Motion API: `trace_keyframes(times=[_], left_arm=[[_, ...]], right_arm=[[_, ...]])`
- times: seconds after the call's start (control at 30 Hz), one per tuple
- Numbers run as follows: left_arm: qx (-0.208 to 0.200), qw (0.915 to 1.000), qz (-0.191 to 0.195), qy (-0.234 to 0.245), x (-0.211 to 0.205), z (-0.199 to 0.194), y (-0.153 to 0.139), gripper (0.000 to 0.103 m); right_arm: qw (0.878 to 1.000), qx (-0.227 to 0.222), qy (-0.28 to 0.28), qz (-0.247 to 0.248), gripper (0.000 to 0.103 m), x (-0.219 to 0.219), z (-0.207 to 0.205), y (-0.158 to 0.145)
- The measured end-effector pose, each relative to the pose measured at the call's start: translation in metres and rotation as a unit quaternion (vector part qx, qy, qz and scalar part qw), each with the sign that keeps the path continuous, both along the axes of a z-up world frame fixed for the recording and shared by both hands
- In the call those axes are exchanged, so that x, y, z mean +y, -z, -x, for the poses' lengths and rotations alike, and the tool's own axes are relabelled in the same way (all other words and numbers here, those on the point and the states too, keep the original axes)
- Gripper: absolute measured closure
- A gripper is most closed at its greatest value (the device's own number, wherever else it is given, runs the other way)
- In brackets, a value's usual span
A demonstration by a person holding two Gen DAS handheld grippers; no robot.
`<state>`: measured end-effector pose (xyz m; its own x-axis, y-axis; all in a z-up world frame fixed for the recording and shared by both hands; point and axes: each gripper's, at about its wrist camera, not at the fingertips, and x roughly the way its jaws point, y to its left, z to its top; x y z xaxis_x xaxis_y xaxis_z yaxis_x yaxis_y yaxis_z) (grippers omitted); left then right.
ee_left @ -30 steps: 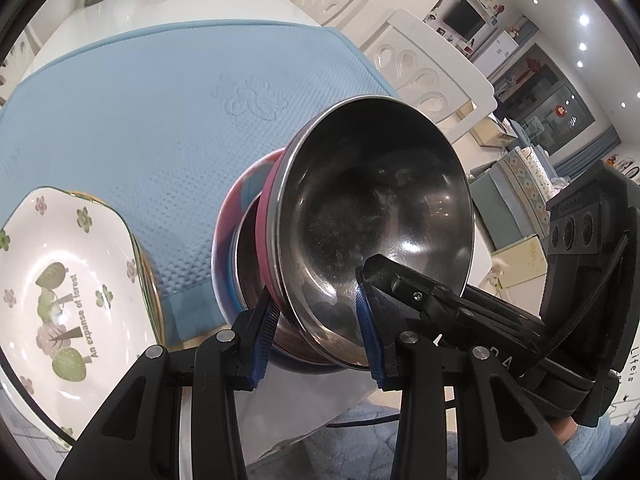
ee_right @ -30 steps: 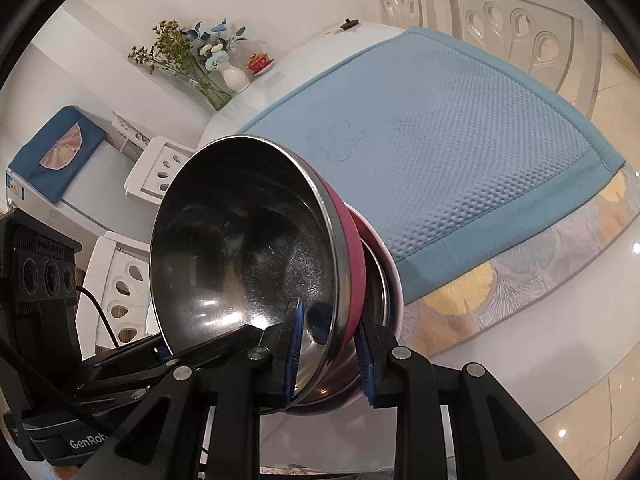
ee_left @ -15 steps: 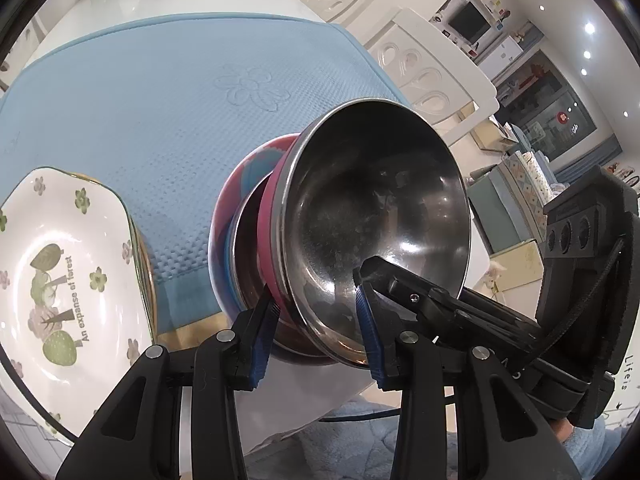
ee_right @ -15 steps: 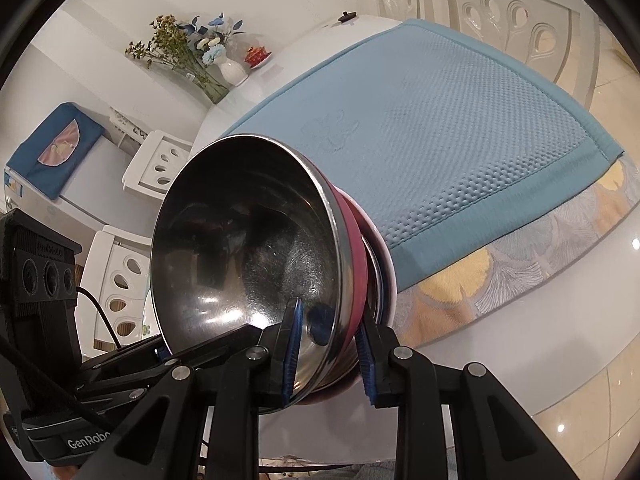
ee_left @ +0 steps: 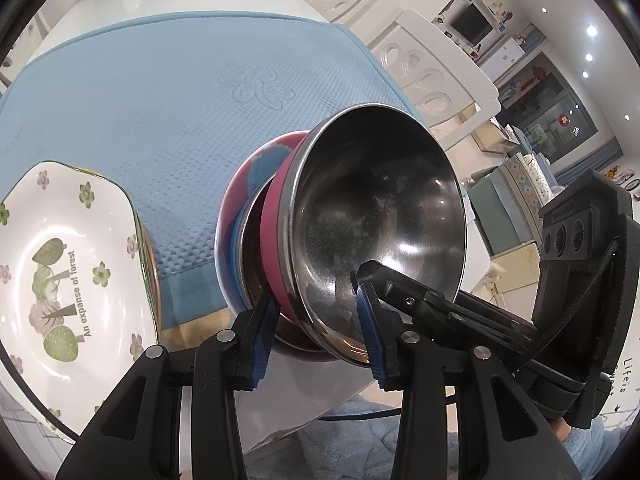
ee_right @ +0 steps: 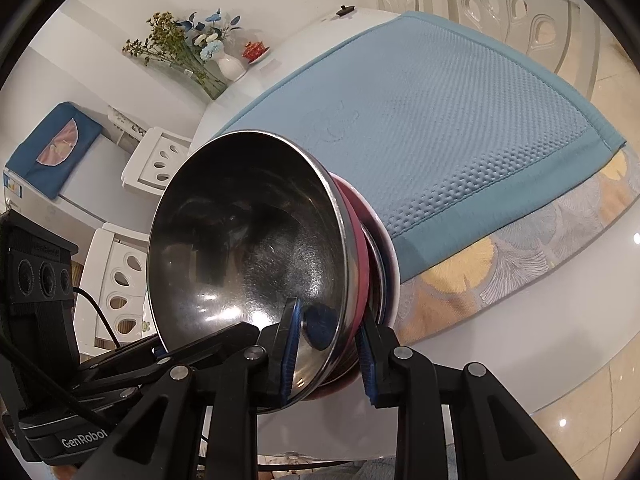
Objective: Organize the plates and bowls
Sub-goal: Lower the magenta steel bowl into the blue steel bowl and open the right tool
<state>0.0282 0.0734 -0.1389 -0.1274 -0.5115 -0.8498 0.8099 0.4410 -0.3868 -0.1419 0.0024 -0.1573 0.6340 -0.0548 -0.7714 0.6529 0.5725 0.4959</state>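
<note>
Both grippers are clamping the near rim of the nested bowl stack [ee_left: 340, 240] from opposite sides, the left gripper [ee_left: 316, 322] nearly closed across the whole stack and the right gripper [ee_right: 329, 344] pinching the steel-and-pink bowl rim, likely so the tilted, slippery stack is not sliding apart. Just left of the left gripper, the flowered plate [ee_left: 60, 272] is waiting, and beyond both the blue mat [ee_right: 440, 120] is lying across the white table [ee_right: 520, 320], offering a soft landing.
</note>
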Motion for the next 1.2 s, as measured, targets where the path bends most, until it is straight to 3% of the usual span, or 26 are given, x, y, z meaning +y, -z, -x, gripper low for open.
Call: trace_keyframes(times=[0.9, 1.1, 1.2], left_arm=[[-0.003, 1.0000, -0.001, -0.008, 0.023, -0.008, -0.001, 0.065], [0.013, 0.9996, 0.002, -0.025, 0.034, -0.015, 0.001, 0.064], [0.009, 0.9995, 0.005, -0.030, 0.036, -0.016, -0.001, 0.064]], right_arm=[[0.999, 0.023, 0.004, 0.028, 0.074, 0.002, -0.011, -0.009], [0.999, 0.009, 0.017, 0.036, 0.070, -0.002, -0.007, -0.017], [0.999, 0.007, 0.018, 0.042, 0.062, -0.002, -0.006, -0.019]])
